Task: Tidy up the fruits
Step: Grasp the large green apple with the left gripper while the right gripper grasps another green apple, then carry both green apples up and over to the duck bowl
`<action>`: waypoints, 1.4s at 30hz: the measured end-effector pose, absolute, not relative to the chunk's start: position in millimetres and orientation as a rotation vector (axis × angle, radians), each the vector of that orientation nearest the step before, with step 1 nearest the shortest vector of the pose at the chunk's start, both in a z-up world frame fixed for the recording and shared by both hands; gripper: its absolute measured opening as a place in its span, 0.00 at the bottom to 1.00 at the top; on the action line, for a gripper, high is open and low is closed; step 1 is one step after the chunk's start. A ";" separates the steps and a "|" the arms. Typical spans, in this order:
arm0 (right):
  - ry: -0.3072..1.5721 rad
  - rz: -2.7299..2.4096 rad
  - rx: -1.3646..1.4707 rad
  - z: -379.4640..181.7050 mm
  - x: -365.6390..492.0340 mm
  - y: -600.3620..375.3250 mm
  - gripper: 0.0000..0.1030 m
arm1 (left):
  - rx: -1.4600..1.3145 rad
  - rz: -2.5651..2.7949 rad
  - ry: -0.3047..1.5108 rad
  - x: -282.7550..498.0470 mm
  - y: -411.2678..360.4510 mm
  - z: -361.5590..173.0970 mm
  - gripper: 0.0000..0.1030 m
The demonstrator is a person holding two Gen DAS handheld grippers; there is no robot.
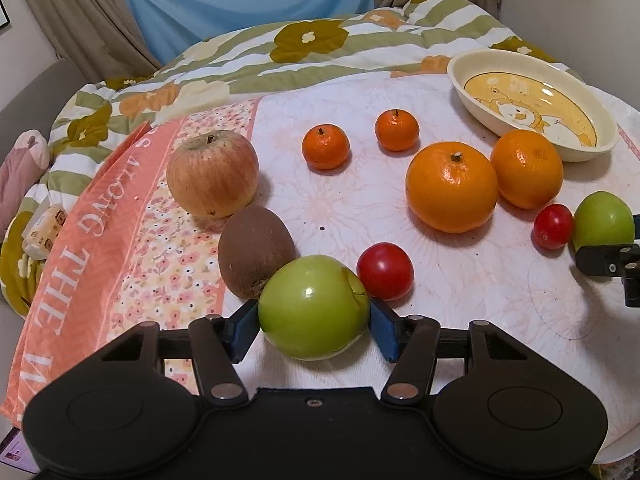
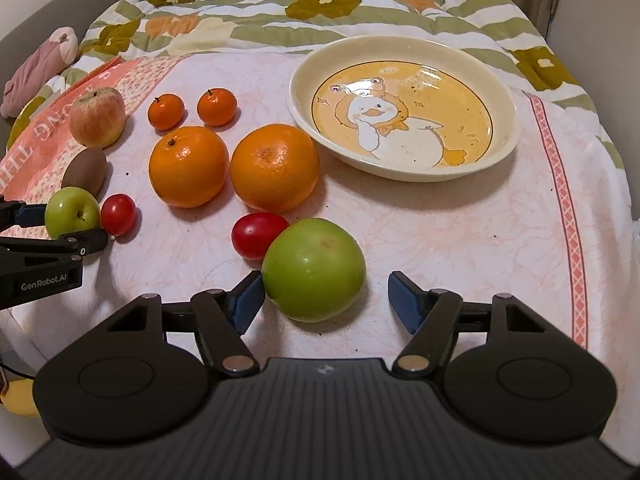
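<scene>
In the left wrist view my left gripper [image 1: 314,314] is shut on a green apple [image 1: 312,304], a blue pad pressing each side; a kiwi [image 1: 254,256] and a red tomato [image 1: 385,270] sit just beyond it. In the right wrist view my right gripper [image 2: 326,296] is open around a second green apple [image 2: 314,274]. Its left pad touches the apple and its right pad stands clear. A small red tomato [image 2: 258,240] touches that apple. Two oranges [image 2: 188,166] [image 2: 275,168], two mandarins [image 2: 166,111] [image 2: 217,107] and a red apple [image 2: 97,117] lie on the cloth.
A cream dish [image 2: 508,92] with a duck picture stands at the back right, with nothing in it. A flowered quilt [image 2: 320,0] is bunched behind the cloth. A pink soft item [image 2: 40,64] lies far left. Bare cloth lies right of the right gripper.
</scene>
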State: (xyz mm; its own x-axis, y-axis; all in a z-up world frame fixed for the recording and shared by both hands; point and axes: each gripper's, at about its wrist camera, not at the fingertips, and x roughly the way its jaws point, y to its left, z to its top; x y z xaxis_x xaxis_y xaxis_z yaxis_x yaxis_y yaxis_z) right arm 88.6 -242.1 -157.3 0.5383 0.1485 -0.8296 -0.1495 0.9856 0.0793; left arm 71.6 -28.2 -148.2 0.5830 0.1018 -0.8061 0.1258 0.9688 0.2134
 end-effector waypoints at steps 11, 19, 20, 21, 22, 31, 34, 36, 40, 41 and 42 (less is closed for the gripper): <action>0.988 0.164 0.018 -158.1 93.9 -238.1 0.71 | 0.259 -0.040 0.947 66.3 -24.1 -147.3 0.61; 0.972 0.146 0.017 -159.1 92.3 -233.7 0.67 | 0.250 -0.063 0.946 64.1 -20.0 -145.4 0.61; 0.971 0.141 0.020 -158.7 91.5 -234.2 0.67 | 0.250 -0.066 0.945 63.5 -19.6 -144.7 0.61; 0.970 0.136 0.024 -157.9 90.4 -234.8 0.67 | 0.250 -0.070 0.942 62.7 -18.9 -143.8 0.61; 0.968 0.131 0.028 -157.0 89.5 -235.1 0.67 | 0.250 -0.075 0.939 62.0 -18.2 -142.4 0.61; 0.934 0.067 0.046 -141.2 77.5 -234.2 0.67 | 0.245 -0.119 0.894 57.3 -13.0 -128.2 0.61; 0.918 0.047 0.051 -132.3 71.7 -232.4 0.67 | 0.244 -0.141 0.872 55.3 -12.1 -119.6 0.61; 0.908 0.033 0.056 -125.0 67.9 -231.5 0.67 | 0.245 -0.160 0.856 54.7 -11.8 -111.7 0.61; 0.877 0.001 0.059 -104.6 60.0 -228.2 0.67 | 0.242 -0.199 0.817 54.2 -13.0 -92.3 0.61; 0.867 -0.006 0.061 -98.4 57.5 -228.1 0.67 | 0.240 -0.212 0.806 54.7 -13.6 -86.3 0.61; 0.856 -0.014 0.064 -91.8 55.1 -227.4 0.67 | 0.239 -0.225 0.795 55.1 -14.0 -80.6 0.61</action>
